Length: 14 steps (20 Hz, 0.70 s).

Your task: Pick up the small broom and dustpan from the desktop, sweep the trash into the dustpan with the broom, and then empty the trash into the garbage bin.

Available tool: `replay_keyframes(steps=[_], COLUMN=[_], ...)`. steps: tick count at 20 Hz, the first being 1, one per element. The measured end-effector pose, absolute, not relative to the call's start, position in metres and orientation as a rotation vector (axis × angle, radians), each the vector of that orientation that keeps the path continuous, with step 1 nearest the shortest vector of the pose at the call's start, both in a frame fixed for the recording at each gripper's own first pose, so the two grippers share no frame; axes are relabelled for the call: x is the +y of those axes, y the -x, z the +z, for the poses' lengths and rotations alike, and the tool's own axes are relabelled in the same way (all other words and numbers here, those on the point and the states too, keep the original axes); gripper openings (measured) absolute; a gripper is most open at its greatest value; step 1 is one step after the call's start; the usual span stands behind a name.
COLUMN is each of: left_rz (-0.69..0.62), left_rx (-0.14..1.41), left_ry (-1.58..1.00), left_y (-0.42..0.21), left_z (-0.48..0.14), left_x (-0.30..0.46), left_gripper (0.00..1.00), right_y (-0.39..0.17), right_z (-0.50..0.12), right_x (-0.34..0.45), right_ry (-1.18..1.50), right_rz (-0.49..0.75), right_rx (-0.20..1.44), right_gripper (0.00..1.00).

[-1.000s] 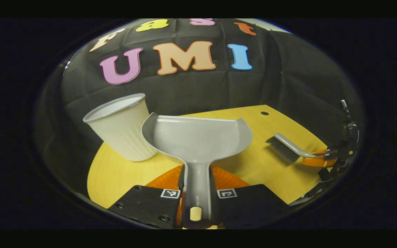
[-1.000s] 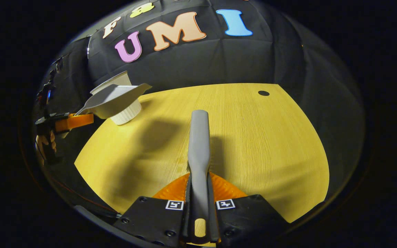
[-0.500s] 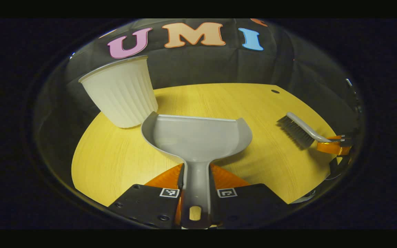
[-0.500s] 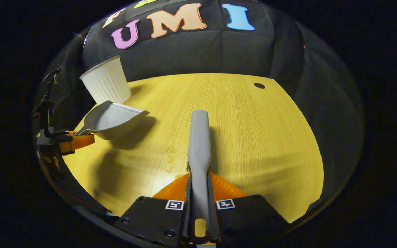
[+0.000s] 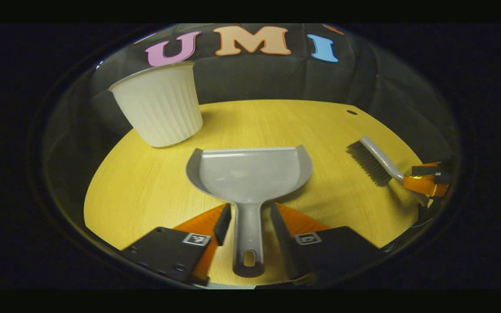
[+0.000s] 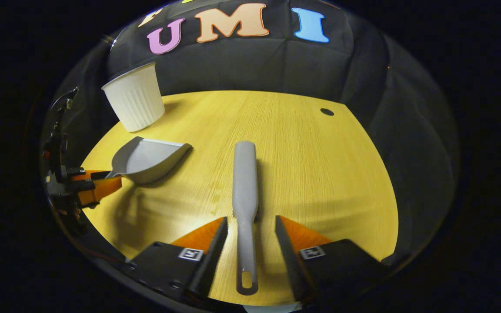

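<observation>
The grey dustpan (image 5: 249, 174) lies flat on the yellow desktop (image 5: 146, 191), mouth toward the far wall. Its handle runs back between the spread fingers of my left gripper (image 5: 249, 213), which is open and does not touch it. The grey broom (image 6: 245, 187) lies on the desktop, bristles down. Its thin handle sits in the gap of my right gripper (image 6: 251, 221), which is open too. In the right gripper view the dustpan (image 6: 148, 158) rests at the left with the left gripper (image 6: 91, 187) behind it. The broom (image 5: 372, 161) and the right gripper (image 5: 426, 180) show at the right of the left gripper view.
A white ribbed bin (image 5: 159, 108) stands upright at the desktop's far left corner, also seen as the bin (image 6: 134, 103) in the right gripper view. A small dark hole (image 6: 327, 111) marks the far right of the desktop (image 6: 320, 174). Black cloth walls close the back.
Both grippers came down to the desktop and opened. The dustpan, earlier held up near the bin, now lies on the desktop, and the broom has been let go as well.
</observation>
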State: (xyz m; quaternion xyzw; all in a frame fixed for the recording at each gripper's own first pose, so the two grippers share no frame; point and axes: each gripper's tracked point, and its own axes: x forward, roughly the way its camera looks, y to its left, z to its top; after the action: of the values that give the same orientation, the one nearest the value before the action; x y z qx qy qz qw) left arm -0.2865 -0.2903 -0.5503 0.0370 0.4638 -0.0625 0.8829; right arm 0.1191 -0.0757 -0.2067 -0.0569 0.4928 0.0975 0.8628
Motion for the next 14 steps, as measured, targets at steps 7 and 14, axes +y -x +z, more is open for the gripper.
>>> replay_keyframes(steps=[7, 14], left_rz=[-0.087, -0.146], left_rx=[0.717, 0.336], left_ry=[-0.107, -0.053], left_y=[0.283, 0.257], left_z=[-0.456, -0.34], left_x=[-0.31, -0.327], left_gripper=[0.94, 0.93], right_y=[-0.134, -0.145], right_z=[-0.116, 0.009], right_x=[-0.064, -0.036], right_ry=[0.104, -0.031], right_rz=[0.247, 0.158], right_rx=[0.729, 0.41], right_gripper=[0.94, 0.94])
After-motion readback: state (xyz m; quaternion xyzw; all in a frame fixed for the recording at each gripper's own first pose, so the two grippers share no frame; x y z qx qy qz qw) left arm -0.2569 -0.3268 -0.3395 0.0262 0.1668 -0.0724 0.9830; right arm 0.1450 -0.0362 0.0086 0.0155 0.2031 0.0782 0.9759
